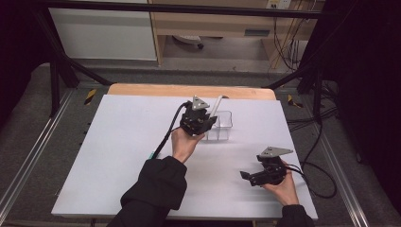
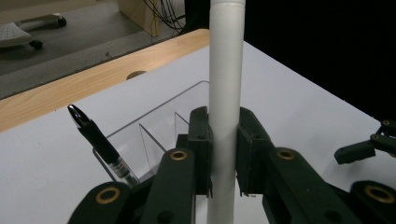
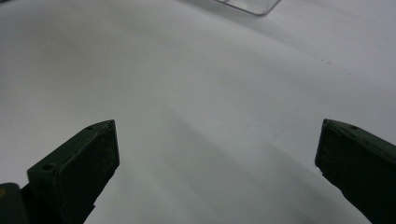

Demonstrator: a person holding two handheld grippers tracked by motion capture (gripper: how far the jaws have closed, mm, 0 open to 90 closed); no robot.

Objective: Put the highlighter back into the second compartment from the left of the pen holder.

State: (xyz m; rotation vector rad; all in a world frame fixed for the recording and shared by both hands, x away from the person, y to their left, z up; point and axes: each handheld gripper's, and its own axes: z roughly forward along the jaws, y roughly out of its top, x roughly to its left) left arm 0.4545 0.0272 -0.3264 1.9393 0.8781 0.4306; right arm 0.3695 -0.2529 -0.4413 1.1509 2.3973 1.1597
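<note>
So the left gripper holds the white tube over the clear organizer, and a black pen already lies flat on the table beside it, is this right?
Not quite. The black pen does not lie flat on the table; it stands tilted inside the clear organizer, as the left gripper view shows. The left gripper does hold the white tube over it.

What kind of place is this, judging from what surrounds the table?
Probably a lab or workshop test bench: a black metal frame surrounds the white-covered wooden table, loose black cables hang behind, and black curtains close the side.
</note>
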